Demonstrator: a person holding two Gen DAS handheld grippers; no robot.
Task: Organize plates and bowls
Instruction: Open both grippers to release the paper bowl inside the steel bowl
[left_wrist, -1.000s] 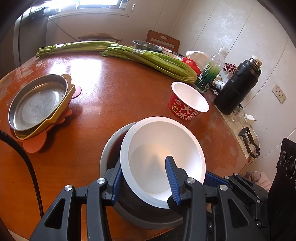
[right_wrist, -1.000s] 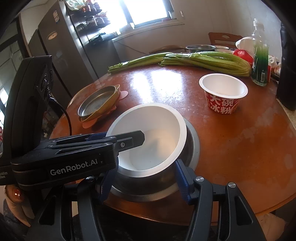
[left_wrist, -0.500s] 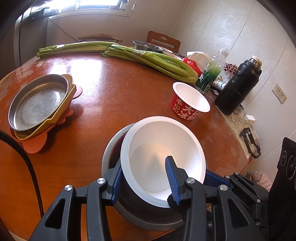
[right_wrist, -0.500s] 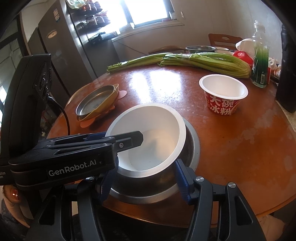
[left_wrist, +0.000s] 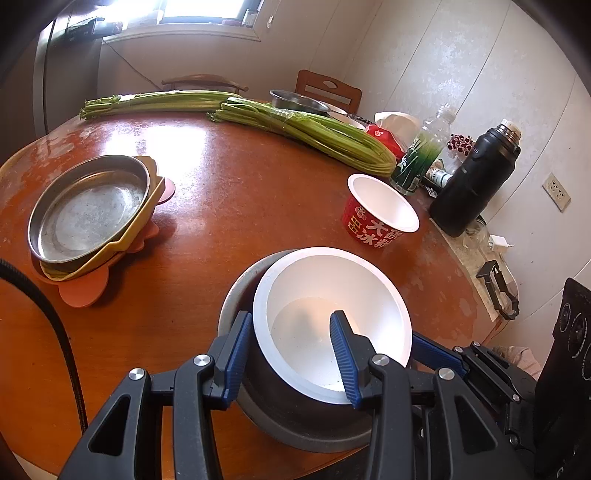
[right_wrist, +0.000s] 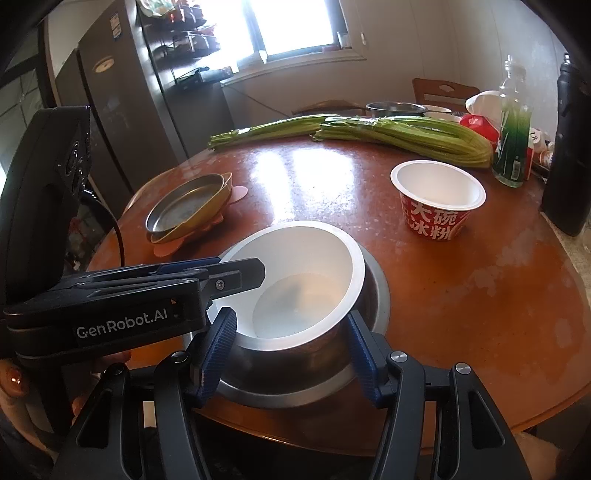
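A white bowl sits nested in a steel bowl at the near edge of the round wooden table. My left gripper is shut on the white bowl's near rim, with one finger inside and the other outside. My right gripper is shut on the steel bowl, a blue pad on each side of its body. A red paper bowl stands empty to the right. A steel plate rests on a yellow plate over a pink mat at the left.
Two celery bunches lie across the far side, near another steel bowl. A green bottle and a black flask stand at the right edge. A black cable crosses the near left. Chairs stand behind the table.
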